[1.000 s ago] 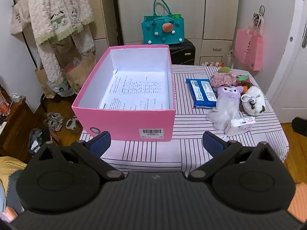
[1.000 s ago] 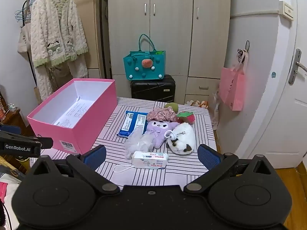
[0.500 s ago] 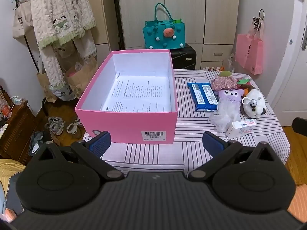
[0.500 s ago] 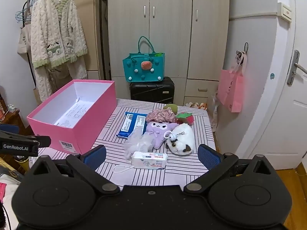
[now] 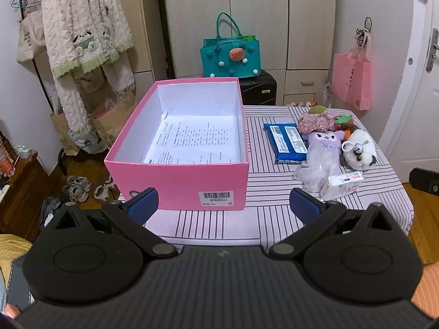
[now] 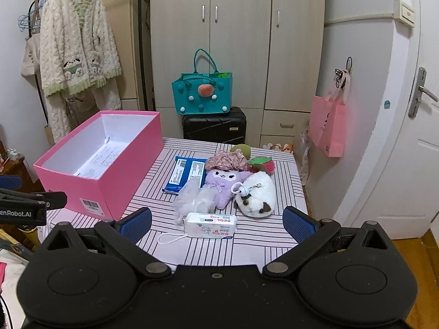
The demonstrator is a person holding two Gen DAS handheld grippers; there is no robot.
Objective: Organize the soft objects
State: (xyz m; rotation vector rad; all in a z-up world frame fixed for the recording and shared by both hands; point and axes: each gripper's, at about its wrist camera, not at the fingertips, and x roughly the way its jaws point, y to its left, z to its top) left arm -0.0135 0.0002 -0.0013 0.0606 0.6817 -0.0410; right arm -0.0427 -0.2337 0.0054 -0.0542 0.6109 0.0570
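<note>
An open pink box (image 5: pixel 178 183) (image 6: pixel 120 189) with a printed sheet inside stands on the left of the striped table (image 5: pixel 219 224). To its right lie a purple plush (image 6: pixel 223 185), a white cat plush (image 6: pixel 259 198), a pink scrunchie (image 6: pixel 226 161), a white mesh pouf (image 6: pixel 192 201), a blue wipes pack (image 6: pixel 186 174) and a white tissue pack (image 6: pixel 211 223). My left gripper (image 5: pixel 223 205) is open and empty before the box. My right gripper (image 6: pixel 216 220) is open and empty, just short of the tissue pack.
A teal bag (image 6: pixel 203 93) sits on a black suitcase (image 6: pixel 214 126) behind the table, before a wardrobe. A pink bag (image 6: pixel 328 126) hangs on the right wall by a door. Robes (image 6: pixel 76 63) hang at the left. Shoes (image 5: pixel 76 189) lie on the floor.
Both grippers have drawn back and risen a little, so the table and objects look smaller and lower. Nothing on the table has moved. Both stay open.
</note>
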